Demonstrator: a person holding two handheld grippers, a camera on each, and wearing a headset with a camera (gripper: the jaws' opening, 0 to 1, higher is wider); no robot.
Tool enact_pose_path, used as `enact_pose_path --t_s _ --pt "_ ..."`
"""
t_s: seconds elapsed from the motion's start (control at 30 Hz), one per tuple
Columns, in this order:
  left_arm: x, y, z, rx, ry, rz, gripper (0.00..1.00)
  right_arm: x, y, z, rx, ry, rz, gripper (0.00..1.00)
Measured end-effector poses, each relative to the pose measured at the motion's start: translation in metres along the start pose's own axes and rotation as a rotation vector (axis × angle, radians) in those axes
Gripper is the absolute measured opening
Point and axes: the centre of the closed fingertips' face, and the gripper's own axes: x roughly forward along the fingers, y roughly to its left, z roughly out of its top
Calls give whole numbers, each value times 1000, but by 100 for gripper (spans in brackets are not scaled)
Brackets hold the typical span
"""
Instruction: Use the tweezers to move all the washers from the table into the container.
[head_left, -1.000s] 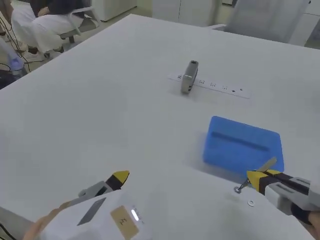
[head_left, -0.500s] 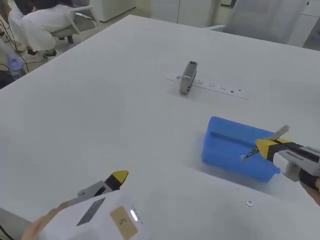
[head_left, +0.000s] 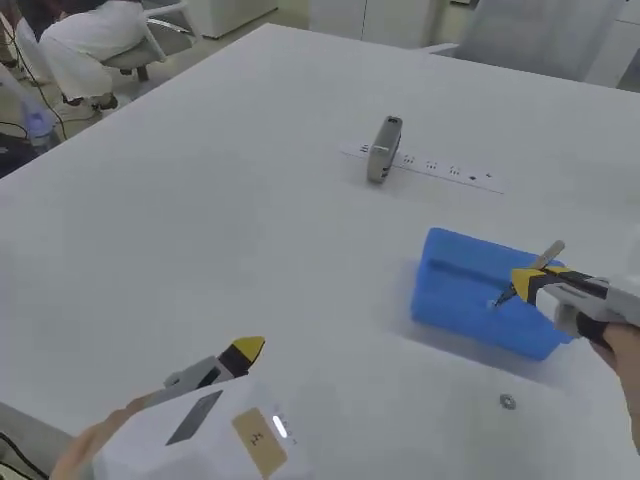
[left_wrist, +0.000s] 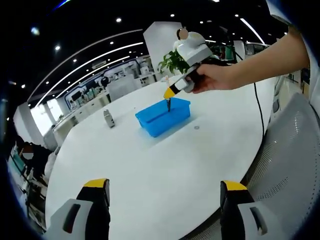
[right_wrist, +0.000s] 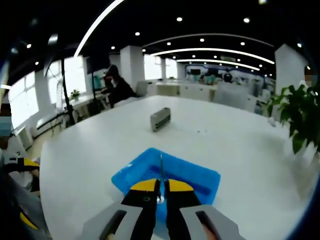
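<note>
- I see my right hand-held gripper (head_left: 527, 284) poised over the blue container (head_left: 462, 300) at the right side of the white tabletop (head_left: 200, 220).
- Its jaws are pinched nearly together on the tweezers (right_wrist: 160, 169), which stick out forward between the yellow tips.
- In the left gripper view the tweezers (left_wrist: 168, 104) point down into the container (left_wrist: 172, 116), with the tip inside its rim. I cannot tell whether the tip touches the floor of the container.
- I cannot tell whether the tweezers grip a washer; the tip is too small to read.
- One washer (head_left: 507, 401) lies flat on the bare tabletop, near the container on the side nearest me and apart from its wall. It also shows as a small ring in the left gripper view (left_wrist: 196, 127).
- My left hand-held gripper (left_wrist: 164, 184) hangs low at the near left edge of the tabletop, well apart from the container. Its jaws are spread wide with nothing between them.
- Farther across the tabletop a small grey block (head_left: 384, 150) stands upright at the left end of a thin marked strip (head_left: 440, 168).
</note>
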Motion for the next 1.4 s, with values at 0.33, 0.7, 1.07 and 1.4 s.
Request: enact_pose_path --t_s 0.33,0.7,1.07,1.4 --pt "1 1 -1 -3 4 3 94 17 -4 -17 -24 56 -1 2" --pt "1 1 -1 -1 7 2 94 18 -4 -21 -34 57 7 3" --pt "1 1 -1 0 6 6 94 5 -6 -8 -26 40 10 3" --pt "0 2 1 -5 -8 12 94 -44 13 15 15 -59 33 3"
